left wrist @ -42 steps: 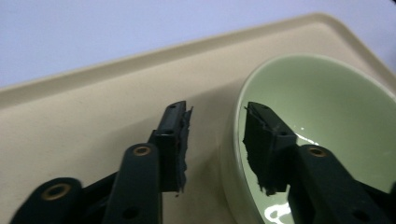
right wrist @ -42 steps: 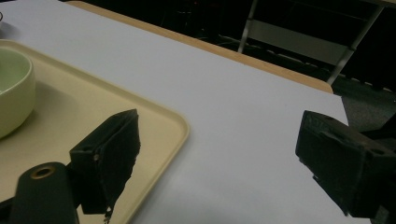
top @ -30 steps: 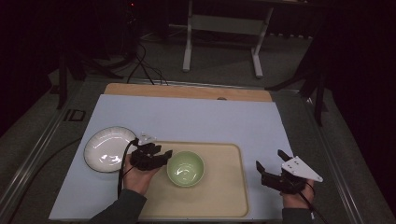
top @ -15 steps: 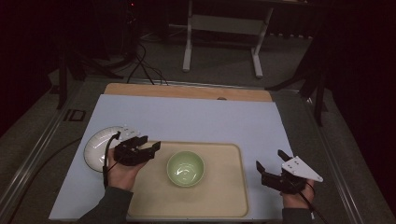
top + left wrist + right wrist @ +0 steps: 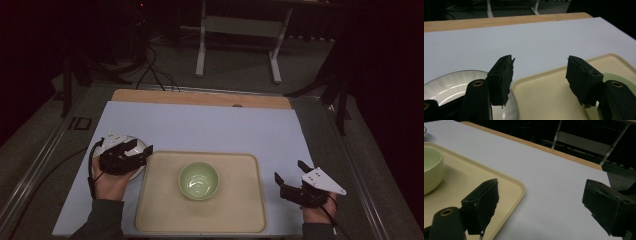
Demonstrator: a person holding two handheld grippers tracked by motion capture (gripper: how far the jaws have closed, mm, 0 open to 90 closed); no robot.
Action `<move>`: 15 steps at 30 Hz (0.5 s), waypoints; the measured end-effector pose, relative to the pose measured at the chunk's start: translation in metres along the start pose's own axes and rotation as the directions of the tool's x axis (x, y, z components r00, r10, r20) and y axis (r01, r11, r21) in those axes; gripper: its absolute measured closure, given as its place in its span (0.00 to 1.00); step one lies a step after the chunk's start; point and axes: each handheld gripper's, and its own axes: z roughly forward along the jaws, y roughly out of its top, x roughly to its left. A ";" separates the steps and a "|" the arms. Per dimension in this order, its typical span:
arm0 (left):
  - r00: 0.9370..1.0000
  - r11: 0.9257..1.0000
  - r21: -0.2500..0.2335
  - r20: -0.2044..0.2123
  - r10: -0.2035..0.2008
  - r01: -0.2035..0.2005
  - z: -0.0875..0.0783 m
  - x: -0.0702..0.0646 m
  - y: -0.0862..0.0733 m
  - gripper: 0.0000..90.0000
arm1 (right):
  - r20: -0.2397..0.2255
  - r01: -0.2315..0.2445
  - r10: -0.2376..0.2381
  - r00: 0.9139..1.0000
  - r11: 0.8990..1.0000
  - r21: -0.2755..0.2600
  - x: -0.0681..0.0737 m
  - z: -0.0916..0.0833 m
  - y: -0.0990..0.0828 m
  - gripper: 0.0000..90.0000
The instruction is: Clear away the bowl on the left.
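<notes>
While a pale green ceramic bowl sits upright near the middle of a cream rectangular plastic tray, the two hand-held grippers rest at either side of that tray. The tray lies on a light blue sheet that covers a wooden table. The left gripper hangs over a round white ribbed plate, which lies on the sheet just beside the tray's left edge. In the left gripper view its jaws stand well apart with nothing between them, one above the plate and the other above the tray's corner, and the bowl's rim shows at the far right. The right gripper sits off the tray's right edge over the bare sheet, a grey three-cornered plate on top of it. Its jaws are spread wide and empty, the nearer one overlapping the tray's rim in the right gripper view.
</notes>
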 end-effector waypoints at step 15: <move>0.991 0.999 -0.041 -0.132 0.026 -0.032 -0.019 0.027 -0.012 0.35 | 0.011 -0.010 0.010 1.000 1.000 -0.003 -0.002 -0.002 0.000 0.15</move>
